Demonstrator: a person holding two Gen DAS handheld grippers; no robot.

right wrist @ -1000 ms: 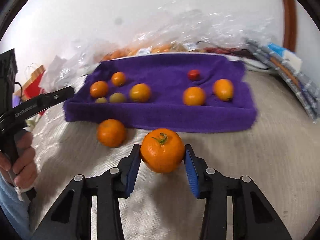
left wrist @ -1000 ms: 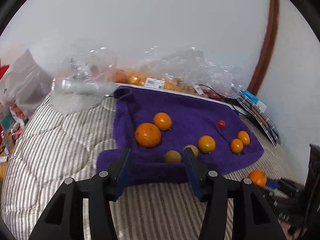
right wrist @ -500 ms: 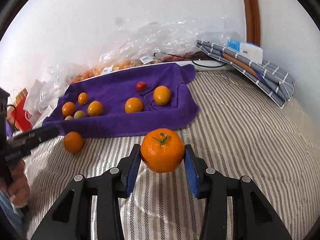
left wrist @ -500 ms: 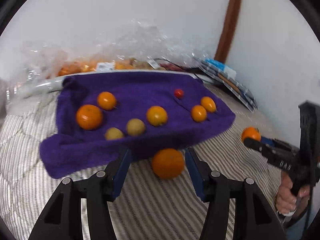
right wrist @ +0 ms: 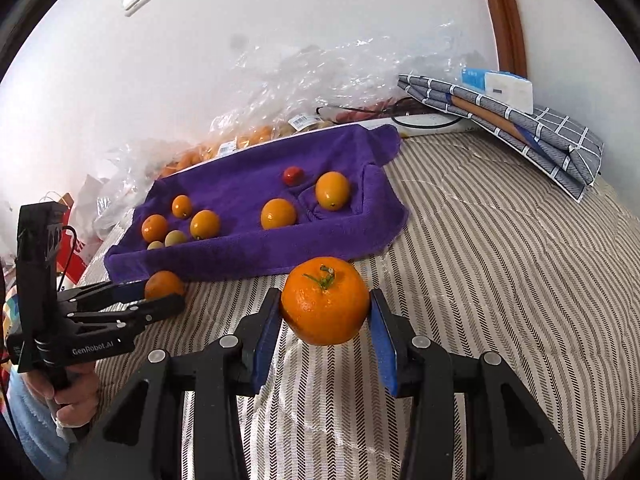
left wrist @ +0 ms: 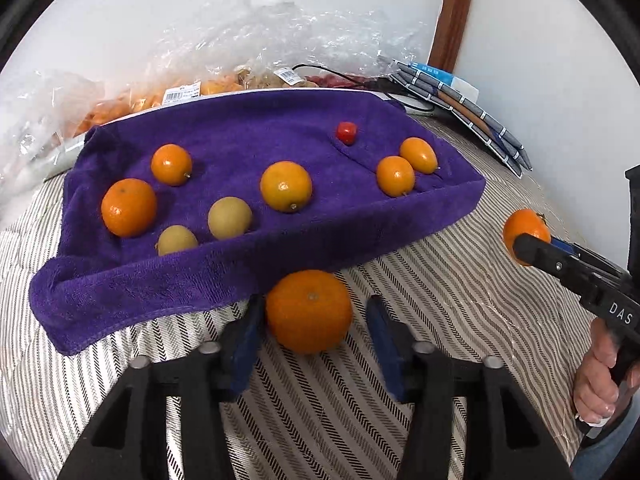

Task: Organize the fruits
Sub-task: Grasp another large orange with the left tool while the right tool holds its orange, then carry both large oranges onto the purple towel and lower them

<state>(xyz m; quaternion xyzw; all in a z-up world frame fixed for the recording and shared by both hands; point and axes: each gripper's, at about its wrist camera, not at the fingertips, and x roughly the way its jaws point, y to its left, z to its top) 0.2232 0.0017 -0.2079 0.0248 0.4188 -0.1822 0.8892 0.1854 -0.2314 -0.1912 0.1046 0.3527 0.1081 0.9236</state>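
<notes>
Our left tool is closing on a round orange mandarin lying on the striped bed beside the purple towel; it could roll free. Our right tool grips a stemmed orange mandarin.

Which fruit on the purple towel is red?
The tiny round red fruit near the towel's back edge; every other fruit there is orange or yellow-green.

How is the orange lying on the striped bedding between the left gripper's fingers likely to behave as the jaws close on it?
The orange is round and rests on soft striped bedding, so an off-centre squeeze would probably roll it. The left gripper is closing with only one pad touching, which may nudge it sideways. Its dimpled peel looks firm, so it should grip without slipping.
</notes>
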